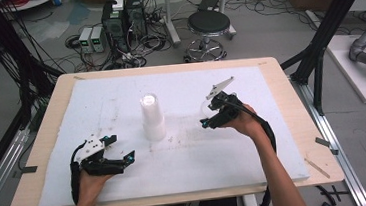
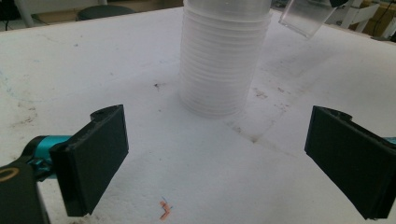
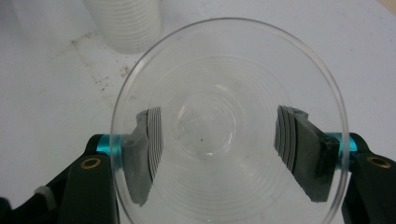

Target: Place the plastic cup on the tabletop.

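Observation:
A tall stack of clear plastic cups point(image 1: 152, 118) stands upside down in the middle of the white foam board point(image 1: 120, 93). In the left gripper view the stack point(image 2: 222, 60) rises just beyond my open jaws. My left gripper point(image 1: 121, 147) rests low at the front left of the board, open, with nothing between its pads point(image 2: 215, 163). My right gripper point(image 1: 208, 117) hovers to the right of the stack, shut on a single clear cup point(image 3: 229, 70). Its mouth faces the camera, and both pads show through its wall. That cup point(image 2: 303, 16) hangs tilted above the board.
The foam board lies on a wooden table point(image 1: 291, 103). Behind the table stand a black stool point(image 1: 208, 25) and computer boxes point(image 1: 123, 18) among floor cables. Black frame posts point(image 1: 334, 19) rise at both sides. A small orange scrap point(image 2: 164, 212) lies near my left gripper.

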